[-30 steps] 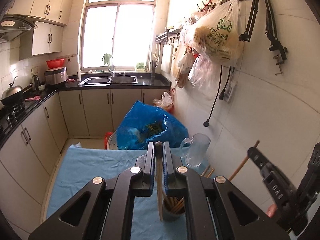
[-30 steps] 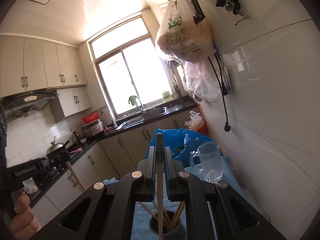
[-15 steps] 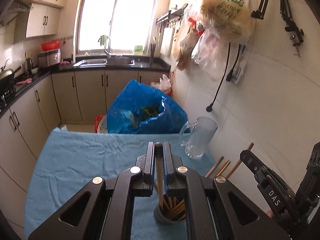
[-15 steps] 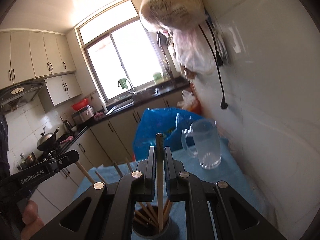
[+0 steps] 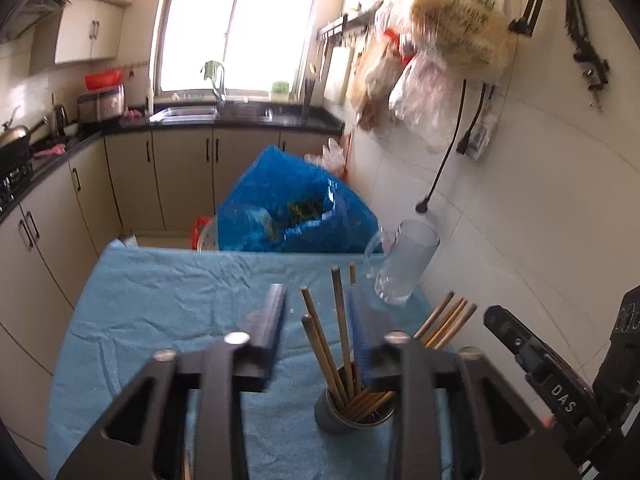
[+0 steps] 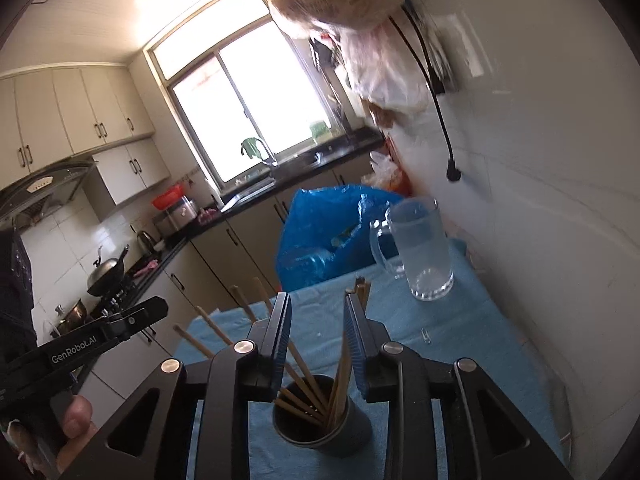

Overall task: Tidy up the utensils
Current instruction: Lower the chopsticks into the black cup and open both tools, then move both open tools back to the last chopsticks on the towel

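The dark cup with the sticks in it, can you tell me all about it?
The dark cup is a round grey holder that looks like metal, standing upright on the blue cloth. Brown wooden chopsticks lean inside it, fanning out over its rim. Both claws hang open just above it, touching nothing.

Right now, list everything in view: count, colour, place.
chopsticks: several, brown wood, standing in the holder
holder: one, dark grey, on the cloth near the front
cloth: one, light blue, covering the table
glass mug: one, clear, far right of the cloth by the wall
blue bag: one, beyond the table's far edge
hanging bags: several, pale plastic, on wall hooks at right
sink: one, steel, under the window
wok: one, dark, on the stove at left
left claw: one, black, open above the holder
right claw: one, black, open above the holder
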### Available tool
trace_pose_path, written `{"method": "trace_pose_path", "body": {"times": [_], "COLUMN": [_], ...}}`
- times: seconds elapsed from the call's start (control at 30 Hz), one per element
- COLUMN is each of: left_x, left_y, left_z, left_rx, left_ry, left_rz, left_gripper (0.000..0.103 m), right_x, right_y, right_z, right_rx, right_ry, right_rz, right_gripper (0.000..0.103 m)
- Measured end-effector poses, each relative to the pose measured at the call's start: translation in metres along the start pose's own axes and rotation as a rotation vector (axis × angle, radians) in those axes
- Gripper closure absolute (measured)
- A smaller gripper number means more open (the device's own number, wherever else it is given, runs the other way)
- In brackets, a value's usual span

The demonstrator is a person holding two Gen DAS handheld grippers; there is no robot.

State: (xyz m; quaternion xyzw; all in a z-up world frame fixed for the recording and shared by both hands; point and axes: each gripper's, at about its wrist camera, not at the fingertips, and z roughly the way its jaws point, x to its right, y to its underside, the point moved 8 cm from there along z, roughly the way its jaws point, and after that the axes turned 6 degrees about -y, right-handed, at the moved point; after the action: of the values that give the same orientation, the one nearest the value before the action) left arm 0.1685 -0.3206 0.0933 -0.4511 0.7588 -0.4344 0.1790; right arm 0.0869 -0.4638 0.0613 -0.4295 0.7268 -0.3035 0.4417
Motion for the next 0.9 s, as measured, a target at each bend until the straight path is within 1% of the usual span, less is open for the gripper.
{"method": "trace_pose_path", "body": {"times": [0.07, 0.13, 0.17, 0.2, 0.23, 0.33, 0.4, 0.43, 0.5, 0.6, 0.77, 0.83, 0.9], "left_x": [-0.003, -0.008, -0.013, -0.018, -0.023, -0.045, -0.058, -0.066, -0.08, -0.1, -0.134, -0.149, -0.157], "left_y": [-0.003, -0.002, -0.001, 0.0, 0.001, 0.012, 0.021, 0.028, 0.042, 0.07, 0.12, 0.144, 0.163], "left_z": [-0.016, -0.029, -0.039, -0.045, -0.052, -0.071, -0.078, -0.081, -0.085, -0.084, -0.075, -0.06, -0.041], "left_rx": [0.03, 0.046, 0.061, 0.071, 0.081, 0.088, 0.084, 0.076, 0.063, 0.009, -0.084, -0.161, -0.239], "left_ry": [-0.003, -0.005, -0.015, -0.023, -0.03, -0.075, -0.092, -0.106, -0.125, -0.154, -0.206, -0.23, -0.243], "left_rz": [0.006, 0.0, -0.007, -0.011, -0.017, -0.032, -0.034, -0.033, -0.048, -0.058, -0.071, -0.074, -0.061], "left_gripper": [0.067, 0.062, 0.056, 0.053, 0.052, 0.049, 0.046, 0.045, 0.045, 0.045, 0.045, 0.045, 0.045], "right_x": [-0.005, -0.011, -0.013, -0.015, -0.018, -0.029, -0.036, -0.039, -0.043, -0.048, -0.047, -0.045, -0.043], "right_y": [-0.004, -0.006, -0.006, -0.005, -0.004, 0.008, 0.018, 0.026, 0.04, 0.067, 0.121, 0.141, 0.153], "right_z": [-0.013, -0.029, -0.035, -0.042, -0.05, -0.067, -0.071, -0.072, -0.07, -0.059, -0.034, -0.026, -0.021], "right_rx": [0.025, 0.046, 0.055, 0.065, 0.076, 0.09, 0.076, 0.061, 0.035, -0.031, -0.178, -0.235, -0.268], "right_ry": [-0.006, -0.014, -0.012, -0.011, -0.011, -0.012, -0.016, -0.021, -0.032, -0.037, -0.021, -0.013, -0.009], "right_rz": [-0.001, -0.001, 0.0, -0.001, -0.006, -0.034, -0.051, -0.056, -0.06, -0.07, -0.077, -0.074, -0.07], "right_gripper": [0.073, 0.073, 0.071, 0.066, 0.061, 0.052, 0.047, 0.042, 0.037, 0.036, 0.035, 0.035, 0.035]}}
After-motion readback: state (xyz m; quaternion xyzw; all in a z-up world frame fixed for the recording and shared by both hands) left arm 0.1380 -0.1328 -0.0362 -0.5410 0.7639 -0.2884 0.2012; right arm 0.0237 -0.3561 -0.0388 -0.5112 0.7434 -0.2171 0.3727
